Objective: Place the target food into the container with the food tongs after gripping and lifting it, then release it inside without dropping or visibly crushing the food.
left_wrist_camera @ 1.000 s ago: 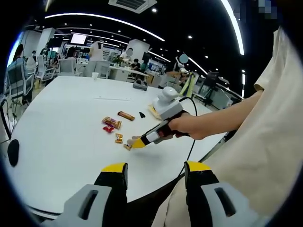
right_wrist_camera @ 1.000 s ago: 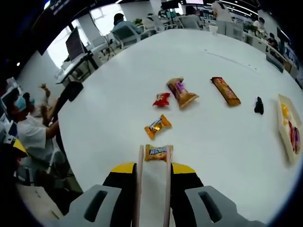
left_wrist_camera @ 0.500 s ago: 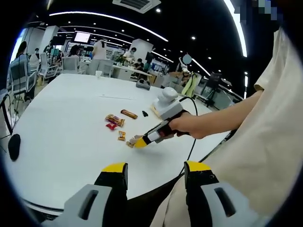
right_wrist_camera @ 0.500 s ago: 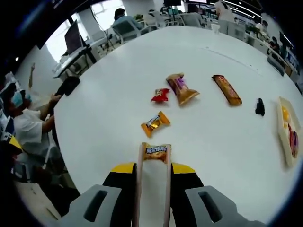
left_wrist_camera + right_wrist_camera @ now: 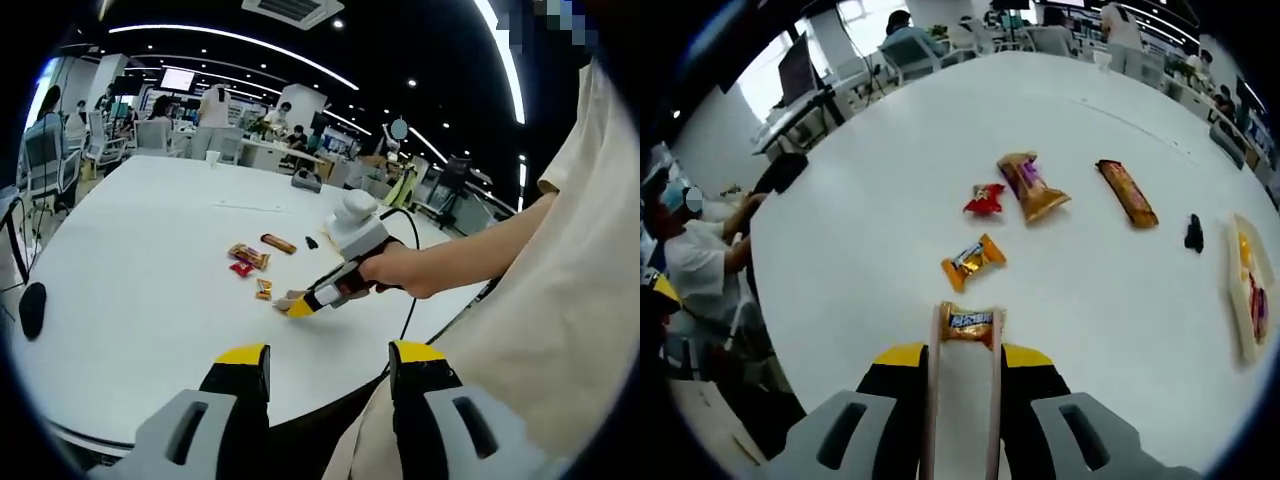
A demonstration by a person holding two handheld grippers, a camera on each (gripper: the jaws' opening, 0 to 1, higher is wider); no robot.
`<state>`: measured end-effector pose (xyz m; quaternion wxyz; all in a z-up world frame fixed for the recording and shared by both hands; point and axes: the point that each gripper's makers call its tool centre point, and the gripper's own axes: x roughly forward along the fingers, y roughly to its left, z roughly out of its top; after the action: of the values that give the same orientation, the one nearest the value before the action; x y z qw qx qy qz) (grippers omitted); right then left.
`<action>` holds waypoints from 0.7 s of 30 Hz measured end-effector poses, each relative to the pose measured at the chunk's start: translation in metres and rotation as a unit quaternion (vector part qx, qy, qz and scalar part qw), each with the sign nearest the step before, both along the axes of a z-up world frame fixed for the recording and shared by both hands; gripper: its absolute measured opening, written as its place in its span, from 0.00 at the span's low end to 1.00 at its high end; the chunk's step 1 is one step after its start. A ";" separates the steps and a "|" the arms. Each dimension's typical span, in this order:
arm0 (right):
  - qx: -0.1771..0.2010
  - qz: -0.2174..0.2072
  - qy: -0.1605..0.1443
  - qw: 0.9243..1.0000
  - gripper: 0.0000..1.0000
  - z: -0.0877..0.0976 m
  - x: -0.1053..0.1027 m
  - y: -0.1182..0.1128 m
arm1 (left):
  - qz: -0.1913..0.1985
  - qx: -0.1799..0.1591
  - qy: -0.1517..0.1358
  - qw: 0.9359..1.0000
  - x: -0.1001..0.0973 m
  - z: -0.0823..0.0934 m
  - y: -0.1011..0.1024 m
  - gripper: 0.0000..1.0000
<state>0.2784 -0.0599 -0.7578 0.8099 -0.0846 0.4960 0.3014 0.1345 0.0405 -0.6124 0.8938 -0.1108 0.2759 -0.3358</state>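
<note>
In the left gripper view, the left gripper hangs idle at 6 o'clock, jaws apart and empty, over the white table, while the right gripper works beyond it. In the right gripper view, the tongs have gone from straddling the orange candy on the table a second ago to pinching it between their tips, seemingly raised a little. The tray waits at 3 o'clock, well apart, so the carry comes next; the other snacks lie at 12 o'clock

Orange wrapped candy crosswise between the tong tips; shallow tray far right.
</note>
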 end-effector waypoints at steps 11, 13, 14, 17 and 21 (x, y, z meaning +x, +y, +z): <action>0.015 0.007 -0.044 0.999 0.27 0.007 0.008 0.002 | 0.003 -0.001 0.001 1.000 -0.002 -0.001 0.002 0.47; -0.011 0.002 -0.038 0.999 0.27 0.002 0.005 -0.008 | 0.002 -0.001 0.001 1.000 -0.002 -0.001 0.001 0.47; -0.008 -0.001 -0.037 0.999 0.27 0.000 0.005 -0.008 | 0.002 0.000 0.001 1.000 -0.002 -0.001 0.001 0.47; -0.007 -0.004 -0.031 0.999 0.27 -0.003 0.002 -0.010 | 0.002 -0.001 0.000 1.000 -0.002 0.000 0.000 0.47; -0.001 -0.007 -0.025 1.000 0.27 -0.003 0.003 -0.010 | 0.002 -0.001 0.000 1.000 -0.002 0.000 0.000 0.47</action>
<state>0.2812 -0.0696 -0.7608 0.8237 -0.0898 0.4770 0.2931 0.1322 0.0405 -0.6119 0.8944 -0.1119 0.2750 -0.3346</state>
